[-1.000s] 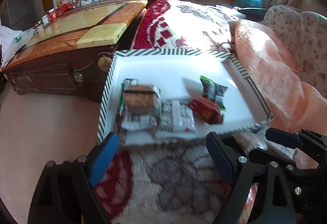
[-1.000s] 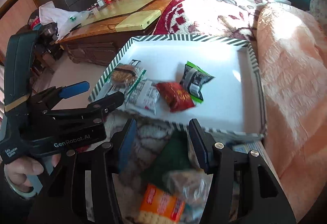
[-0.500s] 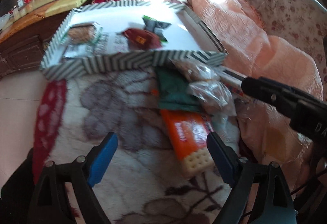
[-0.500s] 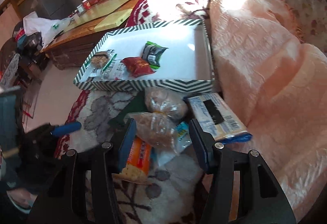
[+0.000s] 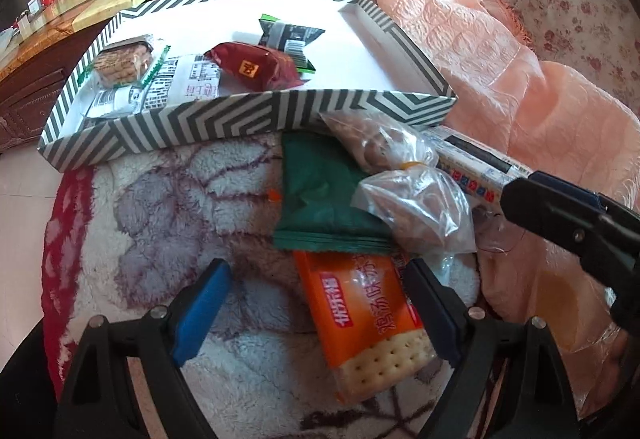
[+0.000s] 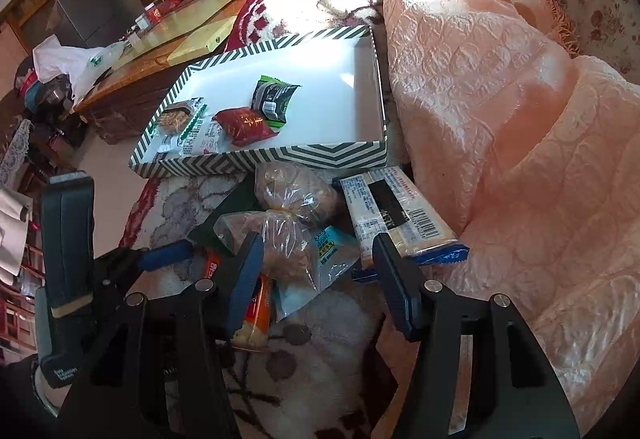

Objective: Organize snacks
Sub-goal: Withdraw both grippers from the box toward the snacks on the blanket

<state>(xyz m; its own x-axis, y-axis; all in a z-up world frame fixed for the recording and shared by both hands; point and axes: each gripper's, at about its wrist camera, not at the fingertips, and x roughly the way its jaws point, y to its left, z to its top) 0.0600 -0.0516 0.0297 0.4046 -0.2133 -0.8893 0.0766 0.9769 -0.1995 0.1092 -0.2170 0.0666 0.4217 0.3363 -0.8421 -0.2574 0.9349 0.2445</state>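
Left gripper [image 5: 316,309]: jaws wide, holding nothing; the orange cracker packet [image 5: 366,323] lies between its fingers, no pad pressing on it.
Right gripper [image 6: 318,277]: jaws at medium width and opening, gripping nothing; the lower clear bag of brown snacks [image 6: 286,243] and a pale blue packet [image 6: 320,271] lie between its fingers.
Loose pile: just ahead of both grippers on the fleece blanket [image 5: 160,207]; a dark green packet [image 5: 320,199] beyond the orange one, a second clear bag [image 6: 296,189] beyond the first.
Long white-and-blue biscuit pack [image 6: 394,215]: ahead of the right gripper's right finger, at the edge of the peach quilt [image 6: 500,99].
Striped box [image 6: 316,155]: beyond the pile, its near wall touching the far bag; inside lie a red packet [image 6: 244,125], a black-and-green packet [image 6: 274,101] and two clear-wrapped cakes [image 6: 180,119].
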